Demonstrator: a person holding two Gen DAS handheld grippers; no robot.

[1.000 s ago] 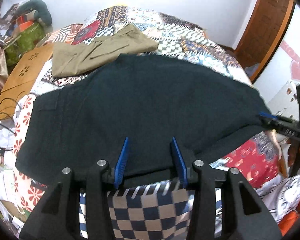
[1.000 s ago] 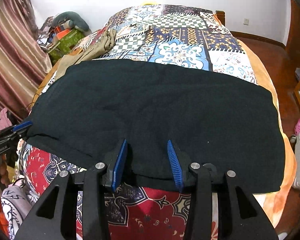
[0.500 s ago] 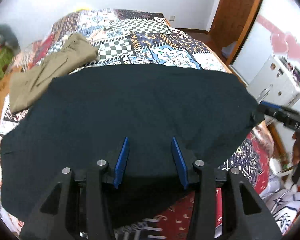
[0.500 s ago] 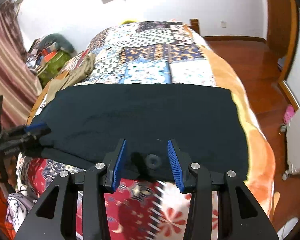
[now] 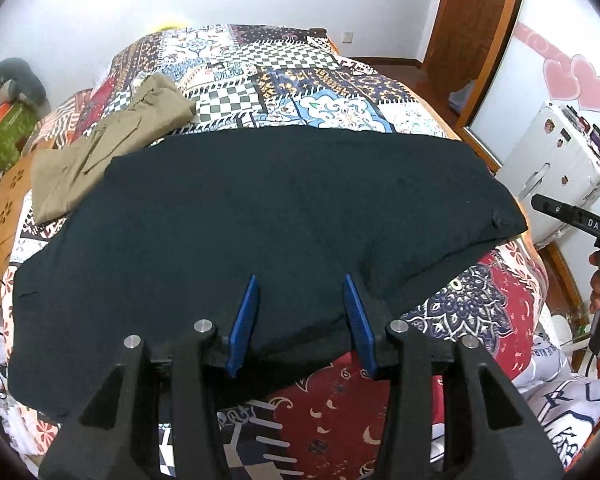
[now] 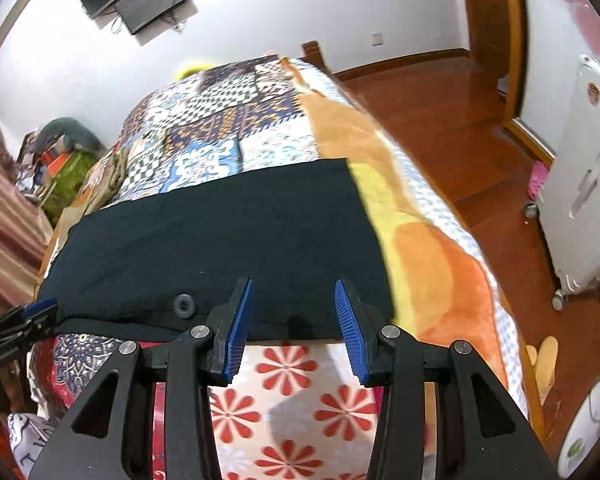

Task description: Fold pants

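Far left: khaki trousers bunched on the patchwork bedspread, apart from the job. Next, black pants spread across the near part of the bed, now one layer doubled over, near edge no longer hanging as far down as a second ago. Left gripper spread, empty, drawn back to the near hem. Further right, a waistband button now showing on top at the near edge. Right gripper likewise spread, pinching nothing, lifted clear above that edge. Judging by this: first fold laid and released; probably a second fold across the length to come, from the leg end.
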